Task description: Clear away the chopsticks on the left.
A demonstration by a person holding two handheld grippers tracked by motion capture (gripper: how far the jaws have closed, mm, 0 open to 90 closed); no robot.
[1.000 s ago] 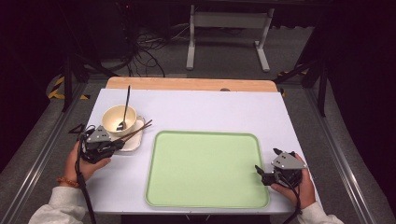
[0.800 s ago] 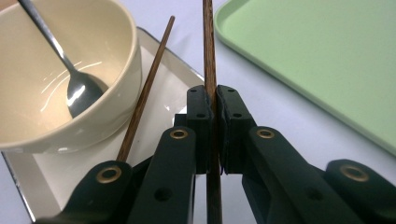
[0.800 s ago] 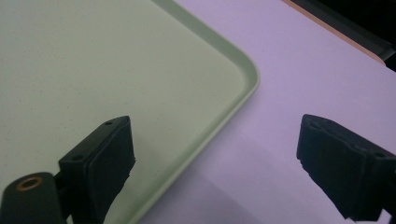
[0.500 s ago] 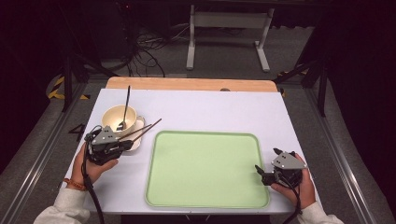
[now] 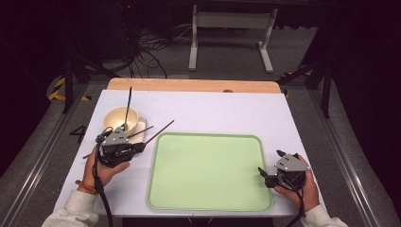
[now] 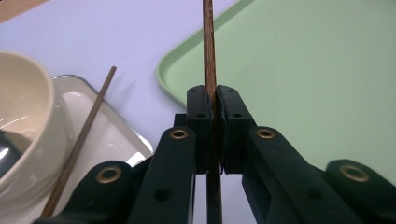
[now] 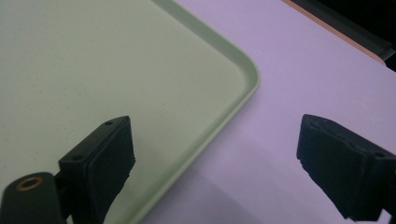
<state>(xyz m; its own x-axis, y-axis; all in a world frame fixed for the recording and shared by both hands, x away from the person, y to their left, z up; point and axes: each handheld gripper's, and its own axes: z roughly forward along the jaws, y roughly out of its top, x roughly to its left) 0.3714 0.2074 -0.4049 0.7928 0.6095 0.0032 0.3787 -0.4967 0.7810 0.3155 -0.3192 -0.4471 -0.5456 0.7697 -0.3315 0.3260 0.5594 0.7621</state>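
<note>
My left gripper (image 5: pixel 141 146) (image 6: pixel 211 100) is shut on a brown wooden chopstick (image 5: pixel 161 130) (image 6: pixel 208 46). The stick points up and right over the near left corner of the green tray (image 5: pixel 208 175) (image 6: pixel 303 70). A second chopstick (image 5: pixel 142 132) (image 6: pixel 81 140) lies across a small white plate (image 5: pixel 141 124) (image 6: pixel 109 140). On that plate stands a cream bowl (image 5: pixel 118 118) (image 6: pixel 23 121) with a black spoon (image 5: pixel 128 101) in it. Beside the tray's right edge (image 7: pixel 229 112), my right gripper (image 5: pixel 265 176) (image 7: pixel 215 154) rests open with nothing between its fingers.
The white table top (image 5: pixel 213 111) has free room behind and to the right of the tray. A wooden strip (image 5: pixel 189 85) runs along the far edge. Cables and a metal stand (image 5: pixel 227 28) lie on the floor beyond.
My left gripper has moved right, toward the tray, carrying the chopstick clear of the plate. The right gripper has stayed still.
</note>
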